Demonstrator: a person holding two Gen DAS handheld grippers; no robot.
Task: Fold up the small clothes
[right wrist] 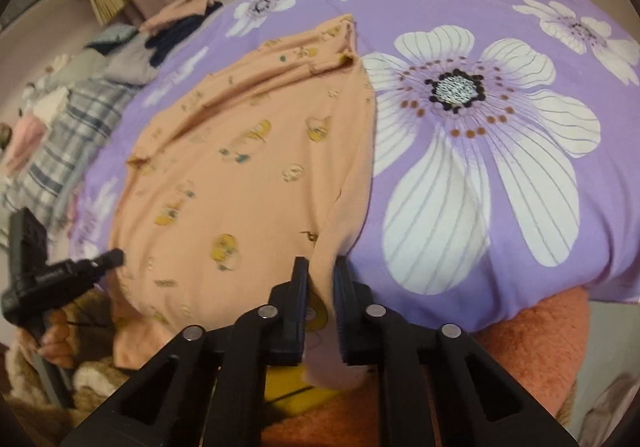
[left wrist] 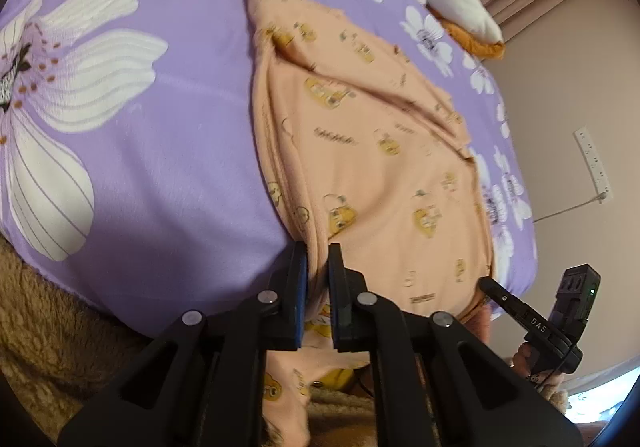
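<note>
Each claw, left (left wrist: 318, 267) and right (right wrist: 321, 279), grips a near corner of the peach garment (left wrist: 372, 151) spread on the bed (left wrist: 160, 167); lifting both evenly and carrying the hem far should fold it squarely.

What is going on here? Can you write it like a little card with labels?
Cloth: peach garment with small yellow cartoon prints, lying on the bed
Bed cover: purple sheet with big white flowers
Left gripper: shut on the garment's near edge
Right gripper: shut on the garment's near edge at the other side
Pile nearby: other clothes beside the bed, plaid, grey and dark ones
Fold: not yet finished; the garment is mostly spread out, creased
</note>
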